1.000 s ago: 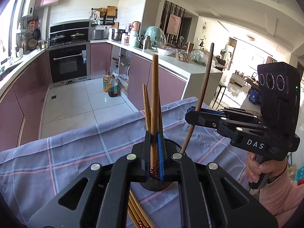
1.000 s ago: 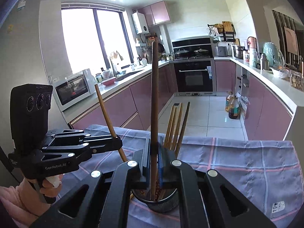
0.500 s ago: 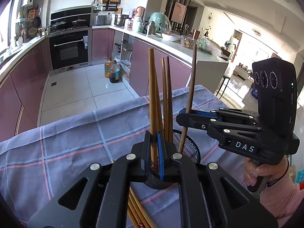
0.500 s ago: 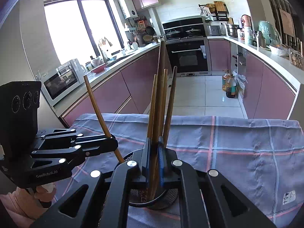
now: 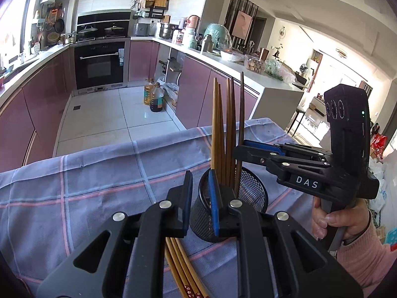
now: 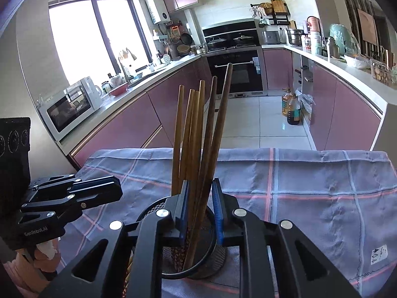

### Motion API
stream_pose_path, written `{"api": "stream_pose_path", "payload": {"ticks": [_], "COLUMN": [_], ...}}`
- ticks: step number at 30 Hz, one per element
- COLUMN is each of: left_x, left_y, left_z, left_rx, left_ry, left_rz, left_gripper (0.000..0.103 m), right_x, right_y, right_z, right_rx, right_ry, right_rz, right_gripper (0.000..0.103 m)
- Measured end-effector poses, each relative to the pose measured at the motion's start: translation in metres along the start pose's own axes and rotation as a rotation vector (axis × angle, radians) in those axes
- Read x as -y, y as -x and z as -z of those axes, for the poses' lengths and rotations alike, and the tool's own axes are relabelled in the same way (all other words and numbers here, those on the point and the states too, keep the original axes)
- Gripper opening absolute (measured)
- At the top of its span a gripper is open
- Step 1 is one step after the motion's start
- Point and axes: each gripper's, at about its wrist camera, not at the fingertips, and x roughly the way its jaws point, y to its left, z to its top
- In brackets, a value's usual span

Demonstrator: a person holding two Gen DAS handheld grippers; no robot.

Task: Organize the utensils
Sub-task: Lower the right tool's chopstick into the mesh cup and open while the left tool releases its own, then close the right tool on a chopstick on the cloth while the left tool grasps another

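A black mesh holder [image 5: 250,193] stands on the checked cloth with several wooden chopsticks [image 5: 218,129] upright in it. My left gripper [image 5: 200,197] hovers at the holder's near rim, its jaws opening with nothing between the pads. A dark chopstick [image 5: 240,124] leans in the holder beside my right gripper [image 5: 244,150]. In the right wrist view my right gripper [image 6: 201,206] is over the holder [image 6: 218,253], jaws opening. The dark chopstick [image 6: 220,124] stands loose between its pads. My left gripper [image 6: 109,190] is at the left.
More chopsticks [image 5: 180,268] lie flat on the blue checked cloth [image 5: 99,186] under my left gripper. The table's far edge drops to a tiled kitchen floor with oil bottles [image 5: 153,96]. A hand in a pink sleeve [image 5: 332,221] holds the right gripper.
Both grippers were shut on one chopstick each and sank toward the holder. Their jaws have now parted, and both chopsticks stand in the holder with the others.
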Motion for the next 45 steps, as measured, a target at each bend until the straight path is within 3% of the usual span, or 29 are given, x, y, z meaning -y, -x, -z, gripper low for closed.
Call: {"api": "stream_pose_path", "payload": {"ticks": [5,10,16,22,38,45], "left_x": [-0.009,-0.022,-0.033,-0.032,-0.025,-0.034], "left_y": [0.016,0.02,0.006,-0.008,-0.011,-0.013], "left_z": [0.023,0.059,0.106,0.141,0.149,0.148], "left_rx": [0.015,-0.041,-0.16,-0.232,-0.229,-0.226], "left_ry": [-0.016,-0.018,-0.011,-0.012,-0.032,0.004], "left_rz": [-0.031,-0.064,-0.077,-0.096,-0.144,-0.144], "left_gripper": [0.026,0.03,0.03,0.03,0.033,0.023], "right_x": [-0.01,-0.029,-0.056,-0.067,-0.079,-0.091], "right_y": [0.025,0.051,0.039,-0.007,-0.037,-0.044], "right_z": [0.009,0.029,0.063,0.097,0.123,0.123], "right_rx": [0.059,0.083,-0.025,-0.176,-0.252,-0.257], "right_ry": [0.031,0.087,0.118,0.079,0.047,0.088], "right_rz": [-0.021,-0.107,-0.193,-0.201,-0.144,-0.114], "right_gripper": [0.021,0.027,0.03,0.03,0.03,0.03]}}
